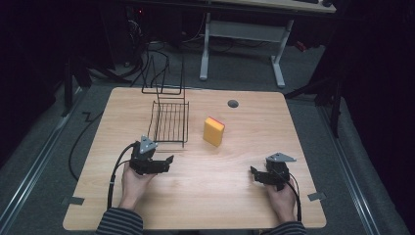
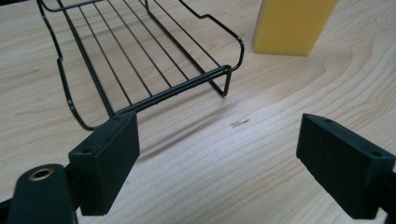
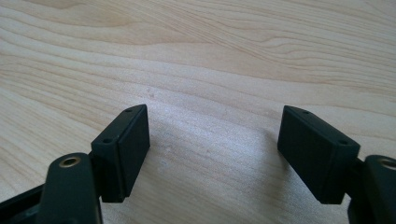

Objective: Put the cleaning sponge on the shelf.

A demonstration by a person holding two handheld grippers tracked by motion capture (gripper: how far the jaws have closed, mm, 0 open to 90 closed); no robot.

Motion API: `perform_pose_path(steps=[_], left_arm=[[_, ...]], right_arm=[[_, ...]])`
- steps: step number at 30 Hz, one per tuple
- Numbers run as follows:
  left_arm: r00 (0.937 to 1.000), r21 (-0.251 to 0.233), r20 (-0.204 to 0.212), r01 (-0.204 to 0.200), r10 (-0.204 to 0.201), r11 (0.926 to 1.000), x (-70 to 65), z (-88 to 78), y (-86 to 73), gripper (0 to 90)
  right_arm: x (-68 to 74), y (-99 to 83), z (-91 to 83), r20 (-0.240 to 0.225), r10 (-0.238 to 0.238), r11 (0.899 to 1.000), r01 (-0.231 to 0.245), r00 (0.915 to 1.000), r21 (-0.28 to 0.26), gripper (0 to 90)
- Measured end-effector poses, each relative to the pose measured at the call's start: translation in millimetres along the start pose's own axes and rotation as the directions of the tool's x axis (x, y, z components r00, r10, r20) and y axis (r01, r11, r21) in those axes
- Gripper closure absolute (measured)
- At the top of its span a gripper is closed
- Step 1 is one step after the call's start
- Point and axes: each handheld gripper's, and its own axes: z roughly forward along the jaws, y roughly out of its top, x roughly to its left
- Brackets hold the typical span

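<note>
A black wire rack lies on the wooden table, left of centre. To its right stands a yellow sponge block with a red top edge. My left gripper rests near the table's front left, just below the rack's near corner, jaws open and empty. In the left gripper view the rack lies ahead at upper left and the sponge at upper right, beyond my open left gripper. My right gripper sits at the front right, open over bare wood.
A round grey grommet is set in the table near its far edge. Behind the table stands a white desk frame with cables on the floor. Bare wood lies between the two grippers.
</note>
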Motion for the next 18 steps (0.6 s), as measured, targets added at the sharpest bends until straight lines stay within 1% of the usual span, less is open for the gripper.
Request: perform_pose_path(steps=[1, 3, 4, 8, 12, 15, 17, 18], left_arm=[[1.0, -0.007, 0.003, 0.001, -0.001, 1.0, -0.6, 0.5, 1.2, 14.3], [1.0, -0.002, 0.008, 0.001, -0.001, 1.0, -1.5, 1.7, 3.4, 14.3], [0.9999, -0.001, 0.007, -0.009, 0.009, 1.0, -3.4, 3.4, 6.1, 14.4], [0.9997, -0.003, 0.015, -0.019, 0.019, 0.9998, -7.8, 6.8, 12.5, 14.3], [0.9996, -0.002, 0.017, -0.021, 0.021, 0.9998, -10.2, 9.2, 17.9, 14.0], [0.9994, -0.004, 0.024, -0.027, 0.027, 0.9996, -13.0, 12.0, 24.9, 13.6], [0.9994, -0.009, 0.024, -0.026, 0.026, 0.9996, -13.7, 12.6, 25.9, 13.2], [0.9992, -0.007, 0.031, -0.026, 0.026, 0.9996, -15.0, 14.7, 29.6, 13.0]], right_arm=[[0.0, 0.0, 0.0, 0.0, 0.0, 1.0, 0.0, 1.0, 0.0, 25.4], [-0.1, 0.0, 0.1, 0.0, -0.002, 1.0, 0.002, 1.0, 0.0, 25.4], [-0.1, 0.0, 0.1, 0.0, -0.002, 1.0, 0.002, 1.0, -0.001, 25.4], [0.0, 0.0, 0.0, 0.0, 0.0, 1.0, 0.0, 1.0, 0.0, 25.4], [-0.1, 0.0, 0.1, 0.001, -0.002, 1.0, 0.002, 1.0, -0.001, 25.4], [0.1, 0.0, 0.0, 0.0, 0.001, 1.0, -0.001, 1.0, 0.0, 25.4], [0.2, 0.0, -0.1, 0.0, 0.004, 1.0, -0.004, 1.0, 0.001, 25.4], [-0.1, 0.0, 0.0, 0.0, -0.001, 1.0, 0.001, 1.0, 0.0, 25.4]])
